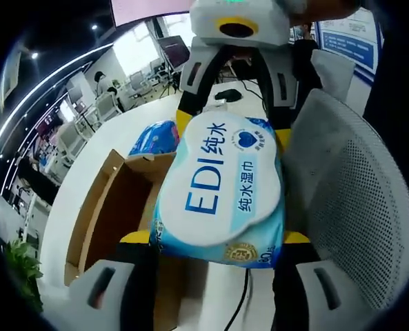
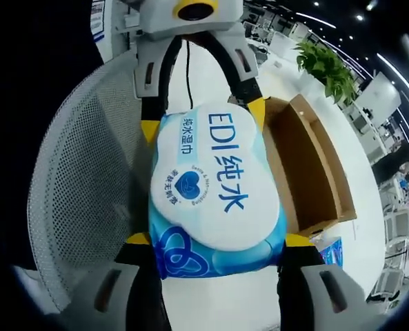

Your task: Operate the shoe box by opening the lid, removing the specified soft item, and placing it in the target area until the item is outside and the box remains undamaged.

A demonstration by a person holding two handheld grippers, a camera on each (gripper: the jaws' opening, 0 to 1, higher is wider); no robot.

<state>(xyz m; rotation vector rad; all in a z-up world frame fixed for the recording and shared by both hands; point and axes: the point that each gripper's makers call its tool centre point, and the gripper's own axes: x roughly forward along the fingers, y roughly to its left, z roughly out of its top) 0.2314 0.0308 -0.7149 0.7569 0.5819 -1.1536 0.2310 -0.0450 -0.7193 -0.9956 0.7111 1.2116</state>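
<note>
**Wet-wipe pack held between both my claws, above the open box**

My left claw (image 1: 218, 238) is closed on one end of the soft blue-and-white plastic pack of wet wipes (image 1: 221, 189), printed "EDI" in blue letters, its yellow-tipped jaws pressing the pack's sides. My right claw (image 2: 218, 240) grips the opposite end of the same pack the same way, so each claw appears in the other's view at the far end of the pack. The pack hangs in the air between them, outside the box.

In the left gripper view the open brown cardboard shoe box (image 1: 111, 207) lies on the white surface (image 1: 87, 165) below and to the left of the pack; its inside looks bare. A second blue printed packet (image 1: 154, 136) lies on the surface just beyond the box. A grey mesh office chair back (image 1: 356, 186) stands close on the other side of the pack. A green potted plant (image 2: 325, 65) shows past the box in the right gripper view.
</note>
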